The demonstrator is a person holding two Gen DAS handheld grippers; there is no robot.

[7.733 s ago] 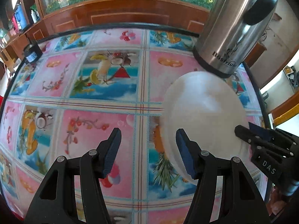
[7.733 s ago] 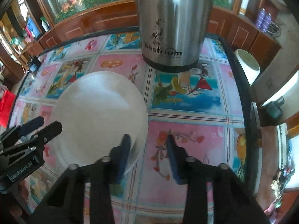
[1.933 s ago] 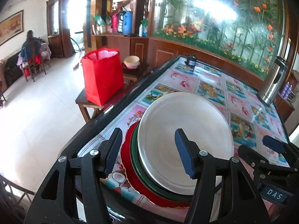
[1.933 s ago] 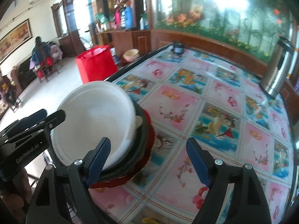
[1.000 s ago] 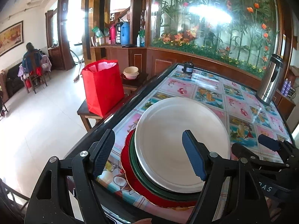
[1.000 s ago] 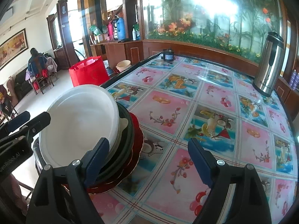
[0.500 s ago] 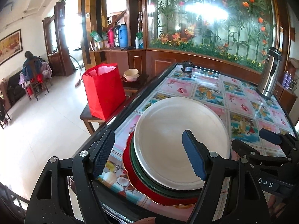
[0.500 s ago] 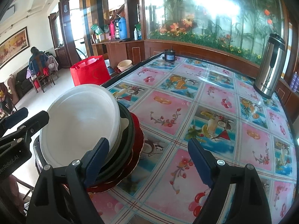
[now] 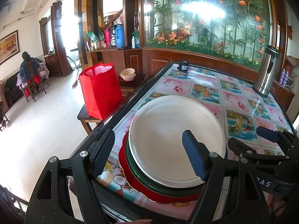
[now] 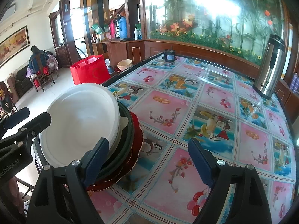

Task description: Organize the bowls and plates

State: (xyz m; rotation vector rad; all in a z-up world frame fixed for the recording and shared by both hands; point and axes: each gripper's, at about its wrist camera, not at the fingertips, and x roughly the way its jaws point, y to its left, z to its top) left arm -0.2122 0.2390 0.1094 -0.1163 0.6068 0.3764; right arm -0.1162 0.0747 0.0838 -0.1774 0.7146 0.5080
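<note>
A stack of plates sits at the near corner of the table: a white plate (image 9: 173, 136) on top, a dark green plate (image 9: 142, 173) under it, a red scalloped plate (image 9: 130, 175) at the bottom. In the right wrist view the same white plate (image 10: 82, 125) tops the green plate (image 10: 127, 138) and red plate (image 10: 137, 140). My left gripper (image 9: 149, 155) hangs open above the stack's near edge, nothing between its fingers. My right gripper (image 10: 149, 160) stands open over the tablecloth just right of the stack, and shows as the right gripper (image 9: 261, 136) beside the plates.
The table's fruit-patterned cloth (image 10: 205, 102) stretches back to a steel thermos (image 10: 269, 65) at the far right and a small black device (image 10: 169, 56) at the far edge. Left of the table, a red bag (image 9: 100, 89) and cream bowls (image 9: 128, 73) rest on a low stool.
Over the last second the scene barely differs; both grippers stay open and the stack has not moved. Earlier, the white plate lay by the thermos, between the two grippers.
</note>
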